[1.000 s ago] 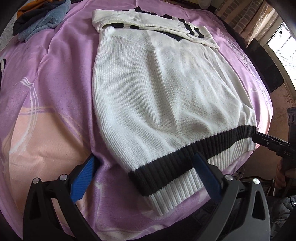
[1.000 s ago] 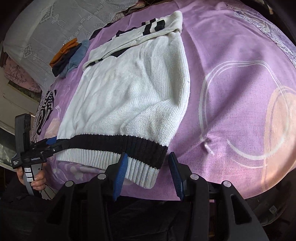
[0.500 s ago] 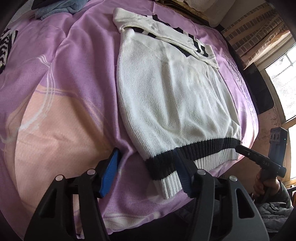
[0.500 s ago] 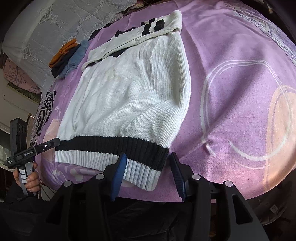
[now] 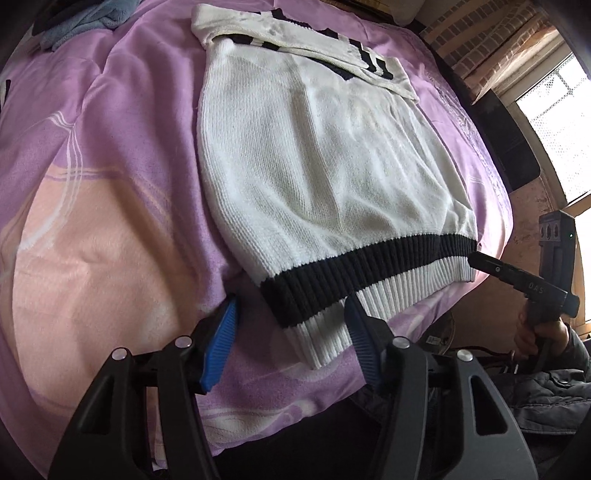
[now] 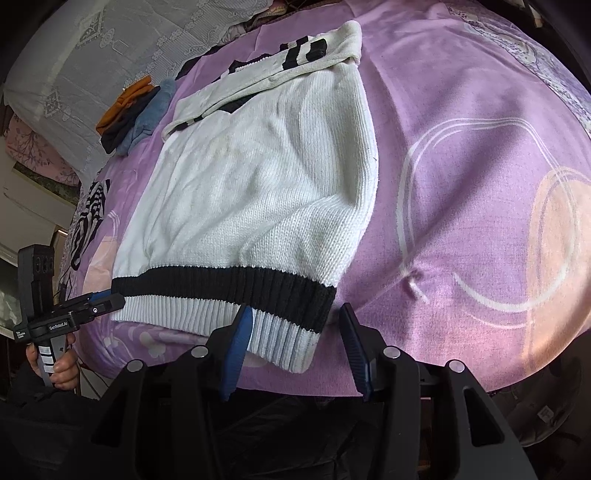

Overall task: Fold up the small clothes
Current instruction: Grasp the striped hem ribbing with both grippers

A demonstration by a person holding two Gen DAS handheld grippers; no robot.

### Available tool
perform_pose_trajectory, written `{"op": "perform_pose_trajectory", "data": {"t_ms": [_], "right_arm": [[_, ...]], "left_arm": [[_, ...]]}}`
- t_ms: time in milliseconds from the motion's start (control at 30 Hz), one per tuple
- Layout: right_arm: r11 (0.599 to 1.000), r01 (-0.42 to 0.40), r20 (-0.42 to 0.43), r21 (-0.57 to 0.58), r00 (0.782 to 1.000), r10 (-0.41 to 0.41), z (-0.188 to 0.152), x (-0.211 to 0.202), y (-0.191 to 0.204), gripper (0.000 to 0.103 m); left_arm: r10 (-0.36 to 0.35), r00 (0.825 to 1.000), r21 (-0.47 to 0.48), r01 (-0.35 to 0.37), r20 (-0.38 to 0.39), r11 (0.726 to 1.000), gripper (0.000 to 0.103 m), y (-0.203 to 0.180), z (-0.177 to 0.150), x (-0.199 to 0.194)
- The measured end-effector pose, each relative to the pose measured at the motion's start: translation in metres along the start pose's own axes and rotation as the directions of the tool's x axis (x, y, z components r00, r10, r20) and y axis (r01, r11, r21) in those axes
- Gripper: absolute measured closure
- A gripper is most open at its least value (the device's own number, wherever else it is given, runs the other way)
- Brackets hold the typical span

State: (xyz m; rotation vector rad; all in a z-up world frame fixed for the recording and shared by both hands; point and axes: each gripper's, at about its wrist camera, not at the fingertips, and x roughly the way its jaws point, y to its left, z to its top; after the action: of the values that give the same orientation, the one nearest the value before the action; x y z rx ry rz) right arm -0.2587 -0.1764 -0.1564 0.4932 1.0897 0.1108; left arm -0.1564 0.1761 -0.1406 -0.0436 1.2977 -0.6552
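Observation:
A white knit sweater (image 5: 314, 166) (image 6: 258, 184) with a black band above its white ribbed hem lies flat on the purple bedspread (image 5: 110, 166), with its striped sleeves (image 5: 314, 40) folded across the top. My left gripper (image 5: 290, 299) straddles the hem's left corner, half open. One pad overlaps the rib and the other stands clear of it. My right gripper (image 6: 295, 308) straddles the hem's right corner the same way, with its pads apart and not pressing. Each gripper also shows in the other's view, the left gripper (image 6: 107, 299) and the right gripper (image 5: 476, 258), both at the hem's ends.
A pile of blue, dark and orange clothes (image 6: 136, 110) (image 5: 74, 22) sits near the lace-covered pillow (image 6: 92, 48). A zebra-print piece (image 6: 90, 218) lies by the bed's left side. The bed's near edge runs just under both grippers. A window (image 5: 554, 122) is at the right.
My left gripper's jaws have narrowed from wide to about half, and it has shifted left so that they frame the hem's corner. The right gripper has stayed put.

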Motion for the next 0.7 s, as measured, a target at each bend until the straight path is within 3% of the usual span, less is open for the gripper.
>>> {"op": "perform_pose_trajectory", "data": {"t_ms": [233, 467, 600, 700], "right_arm": [[1.0, -0.013, -0.003, 0.002, 1.0, 0.013, -0.003, 0.001, 0.001, 0.052], [1.0, -0.031, -0.011, 0.0, 0.999, 0.031, -0.003, 0.004, 0.0, 0.052], [0.999, -0.042, -0.022, -0.013, 0.999, 0.042, -0.004, 0.004, 0.003, 0.052], [0.999, -0.053, -0.023, -0.01, 0.998, 0.053, -0.005, 0.003, 0.002, 0.052]], "left_arm": [[-0.019, 0.999, -0.026, 0.02, 0.034, 0.999, 0.048, -0.003, 0.008, 0.005], [-0.01, 0.998, -0.017, 0.011, 0.057, 1.0, 0.067, -0.007, 0.008, 0.001], [-0.033, 0.999, 0.053, 0.032, 0.022, 0.998, 0.065, -0.02, 0.006, 0.003], [-0.047, 0.999, 0.033, 0.047, -0.013, 0.998, 0.059, -0.015, 0.007, 0.013]]}}
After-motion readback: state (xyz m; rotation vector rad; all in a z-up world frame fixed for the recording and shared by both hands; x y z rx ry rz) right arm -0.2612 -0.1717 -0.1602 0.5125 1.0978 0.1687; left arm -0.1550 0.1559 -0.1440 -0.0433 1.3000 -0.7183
